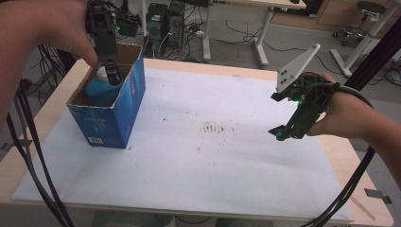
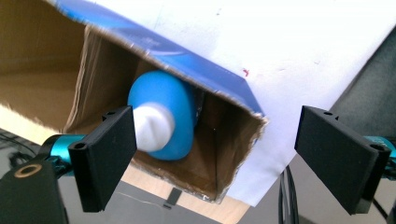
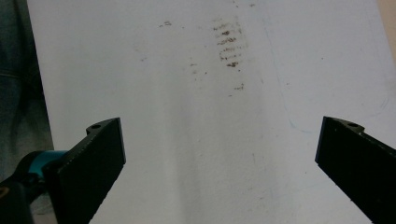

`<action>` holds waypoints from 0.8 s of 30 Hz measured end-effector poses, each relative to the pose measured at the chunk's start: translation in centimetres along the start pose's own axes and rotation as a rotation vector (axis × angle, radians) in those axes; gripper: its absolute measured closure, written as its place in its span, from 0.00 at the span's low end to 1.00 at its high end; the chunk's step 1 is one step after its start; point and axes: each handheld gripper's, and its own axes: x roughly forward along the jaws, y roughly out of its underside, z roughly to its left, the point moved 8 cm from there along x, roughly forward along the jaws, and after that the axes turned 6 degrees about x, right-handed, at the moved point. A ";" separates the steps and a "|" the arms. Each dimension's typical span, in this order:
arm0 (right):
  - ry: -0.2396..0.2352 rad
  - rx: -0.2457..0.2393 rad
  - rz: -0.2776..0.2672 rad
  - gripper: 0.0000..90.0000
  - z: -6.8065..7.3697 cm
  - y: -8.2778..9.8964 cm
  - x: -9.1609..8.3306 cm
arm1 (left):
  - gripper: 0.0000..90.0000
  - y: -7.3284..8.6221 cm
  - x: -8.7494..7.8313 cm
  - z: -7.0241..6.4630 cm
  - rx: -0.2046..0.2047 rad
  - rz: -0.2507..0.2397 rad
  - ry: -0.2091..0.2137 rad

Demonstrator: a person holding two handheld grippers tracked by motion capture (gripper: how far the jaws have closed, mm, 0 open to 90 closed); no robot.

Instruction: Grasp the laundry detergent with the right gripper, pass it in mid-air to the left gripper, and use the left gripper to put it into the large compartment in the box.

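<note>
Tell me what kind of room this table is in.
Probably an office or lab workspace: computer towers stand on the floor among cables, a wheeled office chair sits behind, and another desk stands beyond the paper-covered table.

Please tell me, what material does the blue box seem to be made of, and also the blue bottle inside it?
The blue box looks like cardboard: brown, matte inner walls, rough torn edges at the open top, and a printed, slightly glossy blue outside. The blue bottle seems to be smooth plastic with a soft sheen, and its white cap probably plastic too, though the look alone cannot confirm this.
</note>
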 end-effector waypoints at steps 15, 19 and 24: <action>-0.027 -0.062 0.108 0.01 -0.8 -0.4 0.2 | 0.02 -4.7 0.7 -3.4 0.206 -0.034 0.048; -0.031 -0.080 0.154 0.01 -1.1 -0.3 0.6 | 0.02 -5.5 1.4 -3.8 0.234 -0.029 0.063; -0.042 -0.103 0.200 0.01 -1.4 0.0 1.3 | 0.02 -6.6 2.0 -4.4 0.276 -0.050 0.083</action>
